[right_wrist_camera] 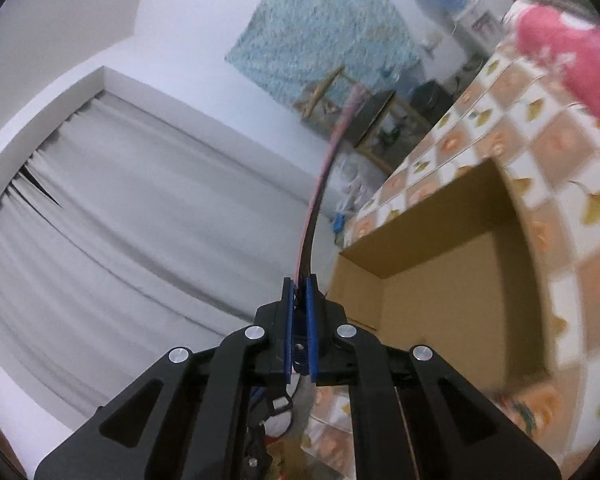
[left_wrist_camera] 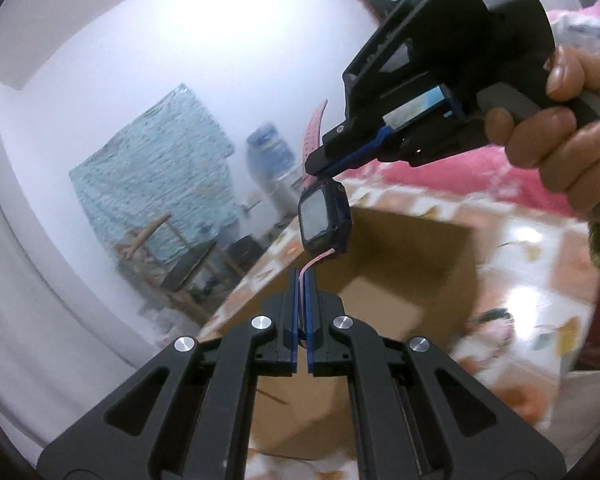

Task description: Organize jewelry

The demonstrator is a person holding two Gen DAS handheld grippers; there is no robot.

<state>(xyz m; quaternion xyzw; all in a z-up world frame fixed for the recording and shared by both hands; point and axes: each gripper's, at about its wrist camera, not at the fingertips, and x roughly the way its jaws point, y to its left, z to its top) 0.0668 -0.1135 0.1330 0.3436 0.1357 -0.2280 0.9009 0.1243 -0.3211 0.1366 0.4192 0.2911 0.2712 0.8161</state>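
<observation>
A smartwatch (left_wrist_camera: 325, 218) with a dark blue square case and pink strap hangs in the air between both grippers. My left gripper (left_wrist_camera: 303, 276) is shut on the lower strap end. My right gripper (left_wrist_camera: 320, 162) comes in from the upper right and is shut on the upper strap (left_wrist_camera: 313, 136) just above the case. In the right wrist view the right gripper (right_wrist_camera: 300, 282) pinches the pink strap (right_wrist_camera: 328, 160), which curves up and away. An open cardboard box (right_wrist_camera: 440, 272) sits below on the table; it also shows in the left wrist view (left_wrist_camera: 400, 264).
The table has a checked orange and white cloth (right_wrist_camera: 560, 160). A pink bundle (right_wrist_camera: 572, 64) lies at its far side. A blue wall hanging (left_wrist_camera: 156, 176), a water bottle (left_wrist_camera: 270, 148) and grey curtains (right_wrist_camera: 120, 220) are behind.
</observation>
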